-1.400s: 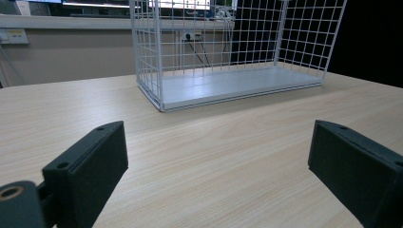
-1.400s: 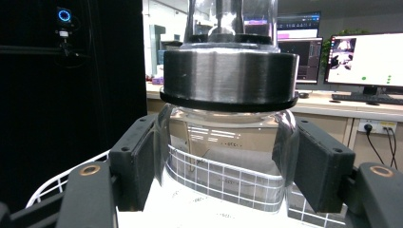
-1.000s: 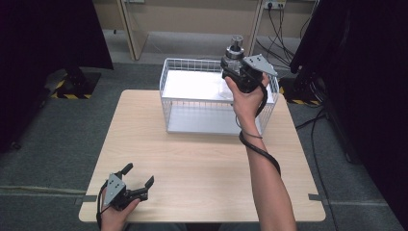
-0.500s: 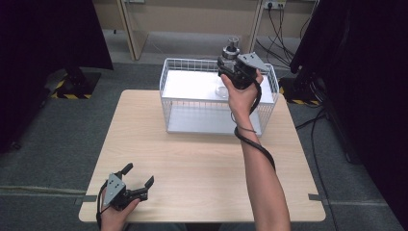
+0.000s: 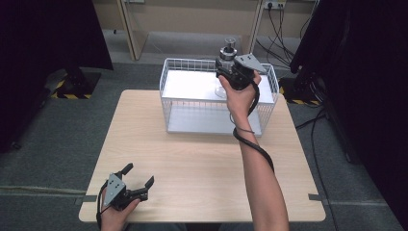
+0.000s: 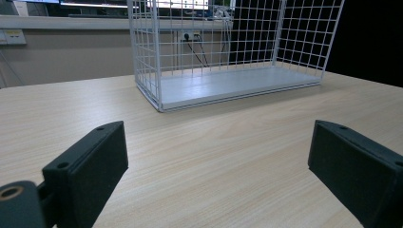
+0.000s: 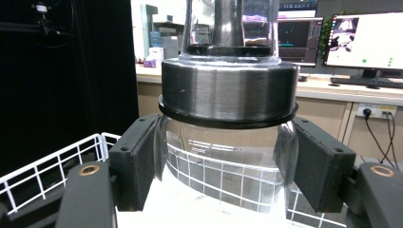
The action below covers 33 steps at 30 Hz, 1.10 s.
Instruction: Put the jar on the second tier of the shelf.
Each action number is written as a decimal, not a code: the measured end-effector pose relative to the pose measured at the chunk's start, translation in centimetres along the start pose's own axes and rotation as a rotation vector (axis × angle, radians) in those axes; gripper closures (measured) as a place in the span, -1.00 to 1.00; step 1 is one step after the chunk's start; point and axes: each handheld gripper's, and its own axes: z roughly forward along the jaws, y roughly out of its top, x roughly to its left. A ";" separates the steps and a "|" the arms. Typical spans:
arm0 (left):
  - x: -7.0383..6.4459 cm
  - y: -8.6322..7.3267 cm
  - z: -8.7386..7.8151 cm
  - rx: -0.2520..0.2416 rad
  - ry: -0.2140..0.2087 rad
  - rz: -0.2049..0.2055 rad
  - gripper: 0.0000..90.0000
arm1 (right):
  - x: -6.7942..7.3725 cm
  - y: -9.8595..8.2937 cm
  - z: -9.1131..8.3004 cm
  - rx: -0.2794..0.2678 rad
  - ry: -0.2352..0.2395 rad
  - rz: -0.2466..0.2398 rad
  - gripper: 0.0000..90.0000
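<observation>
A person's right hand (image 5: 239, 96) holds the right gripper (image 5: 230, 72) raised over the far right part of a white wire basket (image 5: 192, 103) that stands at the far side of a light wooden table (image 5: 207, 163). The gripper's 2 black jaws pinch a clear glass jar (image 7: 223, 166) from both sides, just below its wide metal collar (image 7: 228, 97). In the right gripper view the jar fills the space between the jaw pads (image 7: 138, 161), with the collar resting above them and a narrower clear neck rising out of frame; faint printed marks show on the glass. Through the glass and below it, the basket's white wire rim (image 7: 47, 166) and grid are visible, so the jar hangs over the basket rather than on the table. From the high view the jar's metal top (image 5: 228, 48) stands upright above the gripper, and a black cable (image 5: 252, 144) trails from the gripper along the person's forearm.

At the near left corner of the table, the left hand (image 5: 113, 214) holds the left gripper (image 5: 137, 179) low over the tabletop, well apart from the basket. Its 2 jaws are spread wide with nothing between them; the left gripper view looks across bare wood toward the basket's near corner and its pale grey floor (image 6: 228, 85).

Beyond the table lie a grey carpeted floor (image 5: 57, 125) and dark curtains (image 5: 43, 38).
</observation>
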 end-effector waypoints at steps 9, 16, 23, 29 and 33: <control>0.0 0.0 0.0 0.000 0.000 0.001 -0.88 | 0.2 0.2 -0.3 0.006 0.013 0.036 -0.73; 0.0 0.0 0.0 0.000 0.001 0.002 -0.88 | 0.0 -0.4 -1.2 0.018 0.028 0.065 -0.96; 0.0 0.0 0.0 0.002 0.002 0.003 -0.88 | 0.0 -1.2 -2.4 0.027 0.046 0.050 -0.99; -0.1 0.0 0.0 0.001 0.003 0.004 -0.88 | 0.1 -1.9 -3.4 0.041 0.062 0.036 -0.99; -0.1 0.0 0.0 0.000 0.003 0.004 -0.88 | 0.1 -2.3 -4.0 0.040 0.067 0.031 -0.99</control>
